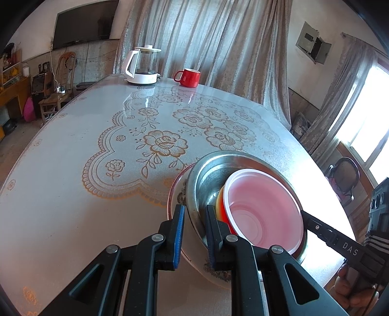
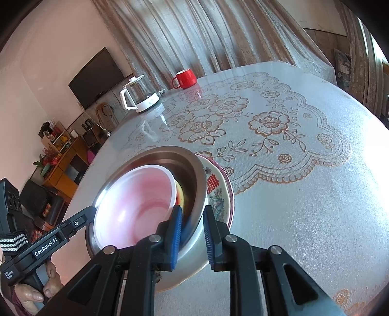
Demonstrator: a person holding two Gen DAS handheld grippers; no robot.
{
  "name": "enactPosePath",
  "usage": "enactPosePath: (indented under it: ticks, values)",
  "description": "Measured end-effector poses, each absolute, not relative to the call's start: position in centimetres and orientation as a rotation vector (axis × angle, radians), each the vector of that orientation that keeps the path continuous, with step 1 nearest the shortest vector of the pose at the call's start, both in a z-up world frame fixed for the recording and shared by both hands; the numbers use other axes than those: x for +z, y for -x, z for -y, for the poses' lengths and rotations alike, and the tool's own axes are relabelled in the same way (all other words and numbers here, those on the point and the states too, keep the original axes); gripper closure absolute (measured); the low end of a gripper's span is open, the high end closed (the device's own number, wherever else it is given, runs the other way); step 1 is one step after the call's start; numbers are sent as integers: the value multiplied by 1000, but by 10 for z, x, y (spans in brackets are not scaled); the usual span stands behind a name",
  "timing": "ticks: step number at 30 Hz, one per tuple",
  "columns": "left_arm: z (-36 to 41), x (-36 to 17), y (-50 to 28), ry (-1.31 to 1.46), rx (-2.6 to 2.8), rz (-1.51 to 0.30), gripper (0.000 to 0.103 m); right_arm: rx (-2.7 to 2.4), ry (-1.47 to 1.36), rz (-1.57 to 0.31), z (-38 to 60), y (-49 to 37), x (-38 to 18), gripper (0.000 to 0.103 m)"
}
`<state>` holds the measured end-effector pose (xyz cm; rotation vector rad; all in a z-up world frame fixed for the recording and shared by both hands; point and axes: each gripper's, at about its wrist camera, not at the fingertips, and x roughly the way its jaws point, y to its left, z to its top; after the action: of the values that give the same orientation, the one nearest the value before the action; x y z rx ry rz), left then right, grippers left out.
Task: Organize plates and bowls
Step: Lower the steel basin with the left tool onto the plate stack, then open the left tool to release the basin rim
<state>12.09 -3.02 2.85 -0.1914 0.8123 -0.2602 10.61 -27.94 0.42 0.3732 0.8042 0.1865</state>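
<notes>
Nested stack near the near edge of the lace-patterned table [image 1: 73, 194]: a pink plastic bowl [image 1: 262, 211] sits tilted inside a steel bowl [image 1: 209, 170], which rests on a floral ceramic plate [image 2: 216, 192], so the gathering appears largely done, with only final placement of the stack seemingly left. The left gripper [image 1: 194, 233] and right gripper [image 2: 192, 233] each pinch the rims of steel bowl and plate on opposite sides, jaws clenched on them. The pink bowl shows a red-and-yellow outer wall; the plate, a dark red rim.

A lived-in home: black wall-mounted television [image 1: 83, 23], grey floor-length curtains [image 1: 206, 41], lace-patterned tablecloth [image 1: 73, 145], glass electric kettle [image 1: 143, 65], wooden chair [image 1: 57, 94].
</notes>
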Motion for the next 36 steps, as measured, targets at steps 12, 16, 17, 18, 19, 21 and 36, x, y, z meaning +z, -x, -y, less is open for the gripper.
enactPosePath:
  ticks: [12,16,17,18,19,21,36]
  values:
    - [16,38,-107,188,-208,-764,86,168,-373,-797,276,-100,6,83]
    - [8,36,-104,200,-189,-763,86,153,-363,-783,276,-96,9,83]
    - [6,36,-103,201,-182,-761,86,143,-359,-769,276,-95,11,82]
    - [5,35,-102,200,-172,-759,86,134,-349,-751,275,-92,14,82]
    - [3,35,-101,199,-162,-756,86,126,-333,-731,274,-90,17,82]
    - [0,35,-98,193,-142,-746,86,114,-304,-702,270,-86,24,82]
    - [-33,23,-85,184,-13,-724,86,185,-126,-609,203,-77,41,77]
